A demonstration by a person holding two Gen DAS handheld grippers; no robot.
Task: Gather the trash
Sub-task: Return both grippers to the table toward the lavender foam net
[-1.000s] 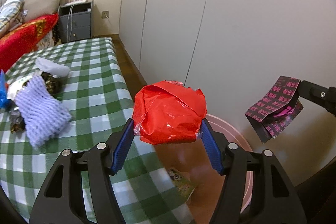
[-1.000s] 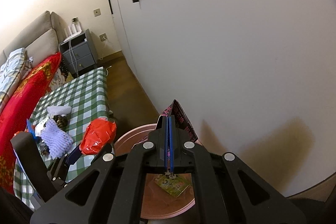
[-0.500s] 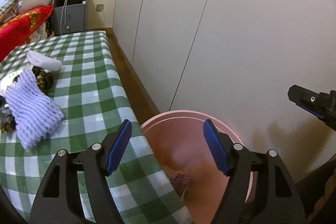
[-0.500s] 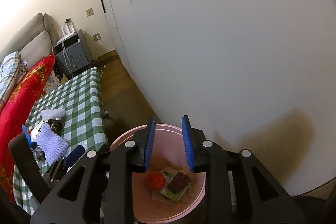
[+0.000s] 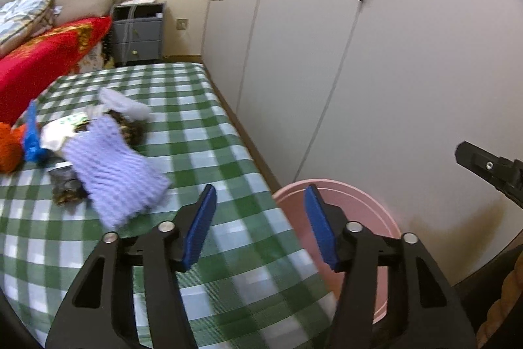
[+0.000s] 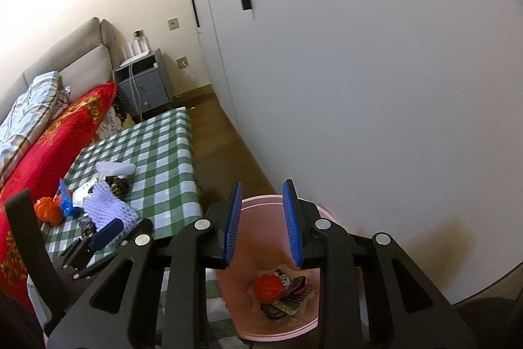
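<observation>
The pink bin stands on the floor at the table's right end. In the right wrist view a red crumpled wrapper, a dark patterned packet and a green packet lie inside the pink bin. My right gripper hangs open above them, holding nothing. My left gripper is over the table edge beside the bin; its jaws are closing with nothing between them. On the green checked table a purple foam net lies among a white scrap, a blue wrapper and an orange lump.
White wardrobe doors rise right behind the bin, with a strip of wooden floor between them and the table. A sofa with a red blanket runs along the table's left side. A grey nightstand stands at the far end.
Both grippers let go: the red wrapper and the dark packet dropped into the bin. My left gripper then swung left toward the table and its jaws narrowed. The right jaws stand apart.
</observation>
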